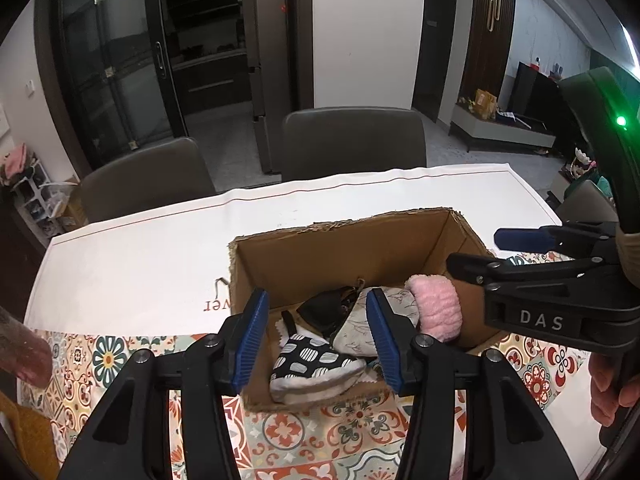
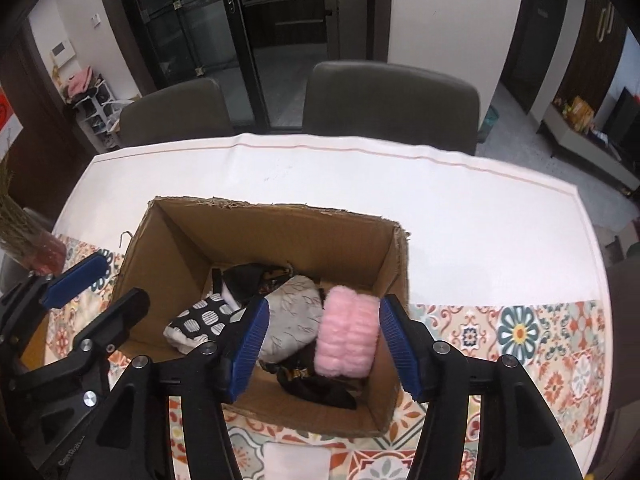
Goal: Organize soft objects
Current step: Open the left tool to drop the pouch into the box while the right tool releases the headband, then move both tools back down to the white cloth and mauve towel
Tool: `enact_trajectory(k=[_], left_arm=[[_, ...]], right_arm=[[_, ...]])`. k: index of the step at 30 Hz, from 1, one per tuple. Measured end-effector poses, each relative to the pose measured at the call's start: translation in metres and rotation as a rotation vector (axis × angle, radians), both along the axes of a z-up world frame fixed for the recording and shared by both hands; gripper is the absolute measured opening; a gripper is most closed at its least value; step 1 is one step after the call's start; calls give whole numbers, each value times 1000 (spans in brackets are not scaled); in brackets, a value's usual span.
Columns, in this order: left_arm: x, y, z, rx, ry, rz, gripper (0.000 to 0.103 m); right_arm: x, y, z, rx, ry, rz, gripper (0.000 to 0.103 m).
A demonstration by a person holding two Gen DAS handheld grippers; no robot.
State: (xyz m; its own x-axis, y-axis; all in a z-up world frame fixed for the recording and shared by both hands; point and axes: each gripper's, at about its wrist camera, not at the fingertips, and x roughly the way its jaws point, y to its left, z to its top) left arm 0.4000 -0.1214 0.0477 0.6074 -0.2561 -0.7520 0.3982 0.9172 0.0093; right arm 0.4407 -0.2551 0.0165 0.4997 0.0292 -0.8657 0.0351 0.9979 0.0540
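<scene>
Pink roll (image 2: pixel 347 332) btwn right gripper (image 2: pixel 326 350) pads

Pink fluffy roll (image 2: pixel 347 332), patterned cloths (image 2: pixel 294 320) inside cardboard box (image 2: pixel 280 232).

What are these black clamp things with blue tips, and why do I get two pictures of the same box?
No robot here: a person holds a hand tool in each hand, each with two blue-padded fingers and a camera looking along them. One picture comes from the left gripper, the other from the right gripper. Both hover open over a cardboard box on a table with a patterned tile cloth. Inside lie soft things: a pink fluffy roll, a black-and-white spotted cloth, a grey leaf-print cloth and dark fabric. Neither gripper holds anything.
</scene>
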Motion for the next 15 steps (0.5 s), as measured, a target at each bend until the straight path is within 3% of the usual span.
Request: enact_trajectory(k=[6,15], left_arm=[[-27,8,7,0,-48,12,55],[-77,14,17,-24,-108,-18,60]], right_arm=[[-26,9,16,-48,-78,-10,59],[-78,13,30,-2,-174,-18,59]])
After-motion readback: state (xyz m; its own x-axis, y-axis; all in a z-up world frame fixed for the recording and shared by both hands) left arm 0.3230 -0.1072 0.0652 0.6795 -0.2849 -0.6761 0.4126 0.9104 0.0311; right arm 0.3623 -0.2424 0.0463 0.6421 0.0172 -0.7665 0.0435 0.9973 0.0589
